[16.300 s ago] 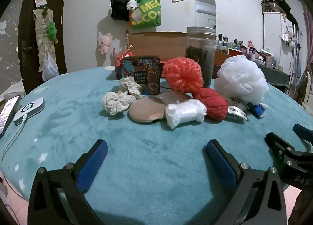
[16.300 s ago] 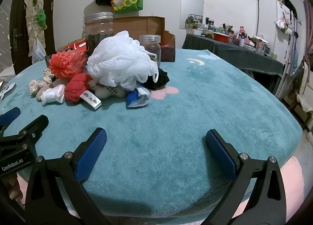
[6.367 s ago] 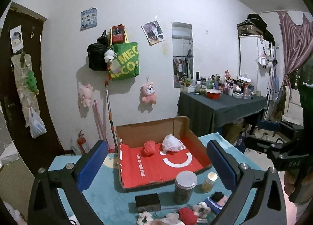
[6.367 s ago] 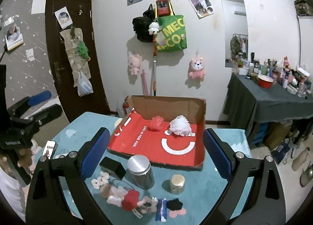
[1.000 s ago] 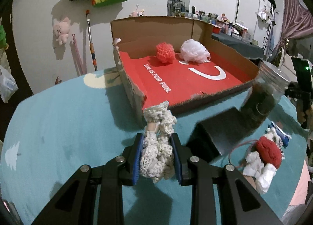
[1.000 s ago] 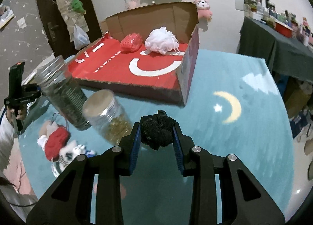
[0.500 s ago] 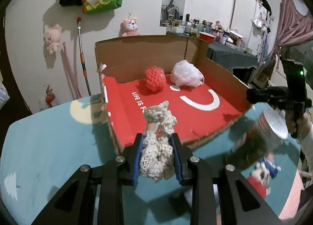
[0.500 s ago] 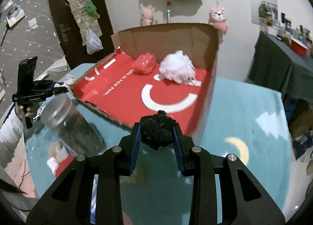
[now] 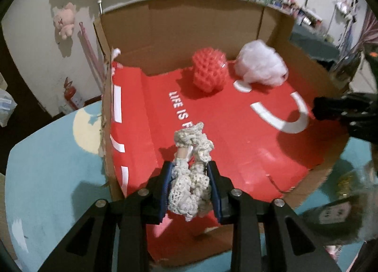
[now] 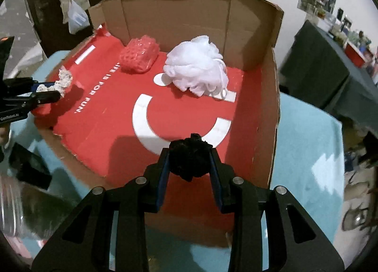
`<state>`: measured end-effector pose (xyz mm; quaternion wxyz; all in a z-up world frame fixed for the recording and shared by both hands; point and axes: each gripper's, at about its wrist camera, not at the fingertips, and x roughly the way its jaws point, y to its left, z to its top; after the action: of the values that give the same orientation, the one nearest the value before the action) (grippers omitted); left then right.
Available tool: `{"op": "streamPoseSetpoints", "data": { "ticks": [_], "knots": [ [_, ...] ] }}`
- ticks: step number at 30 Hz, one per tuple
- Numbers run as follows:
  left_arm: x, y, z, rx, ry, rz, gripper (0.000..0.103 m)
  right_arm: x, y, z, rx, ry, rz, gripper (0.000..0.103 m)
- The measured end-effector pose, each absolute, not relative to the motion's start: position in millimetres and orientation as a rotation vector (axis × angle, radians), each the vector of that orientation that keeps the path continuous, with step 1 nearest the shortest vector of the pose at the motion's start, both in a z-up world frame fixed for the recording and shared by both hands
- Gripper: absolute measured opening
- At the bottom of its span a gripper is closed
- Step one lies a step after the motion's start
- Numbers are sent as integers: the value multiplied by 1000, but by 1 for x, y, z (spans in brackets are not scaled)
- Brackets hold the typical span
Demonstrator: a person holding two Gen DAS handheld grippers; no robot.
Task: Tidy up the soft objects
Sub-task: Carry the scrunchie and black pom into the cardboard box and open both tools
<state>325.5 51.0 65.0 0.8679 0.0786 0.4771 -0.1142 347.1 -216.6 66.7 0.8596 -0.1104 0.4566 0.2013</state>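
My left gripper (image 9: 190, 186) is shut on a cream crocheted scrunchie (image 9: 191, 170) and hangs over the front left part of the red-lined cardboard box (image 9: 179, 33). My right gripper (image 10: 190, 165) is shut on a black scrunchie (image 10: 190, 157) above the box's front right area. Inside the box (image 10: 274, 111), near the back wall, lie a red mesh sponge (image 9: 209, 74) and a white bath pouf (image 9: 261, 66). The right wrist view shows the left gripper (image 10: 50, 93) with the cream scrunchie (image 10: 62, 81) at the box's left edge.
The box sits on a teal plush cloth (image 9: 49, 165) with a moon print. A glass jar (image 10: 14, 212) and a black case (image 10: 30, 170) stand in front of the box. A dark-covered side table (image 10: 319, 71) is to the right; plush toys hang on the wall.
Both grippers have moved forward from the jars and table front to over the box floor, each still holding its scrunchie. The box now fills both views.
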Motion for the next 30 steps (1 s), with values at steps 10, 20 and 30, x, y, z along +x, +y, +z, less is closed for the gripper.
{"op": "streamPoseSetpoints", "data": {
  "ticks": [10,20,30],
  "knots": [
    [332,43,62,238,999,-183,34,352,-194,62,-337,976,404,31],
    [337,25,54,307,1025,-212,35,360,-186,47,-405,1007,361,31],
    [344,26,48,322,1057,-211,43,363,-181,40,-459,1025,361,39]
  ]
}}
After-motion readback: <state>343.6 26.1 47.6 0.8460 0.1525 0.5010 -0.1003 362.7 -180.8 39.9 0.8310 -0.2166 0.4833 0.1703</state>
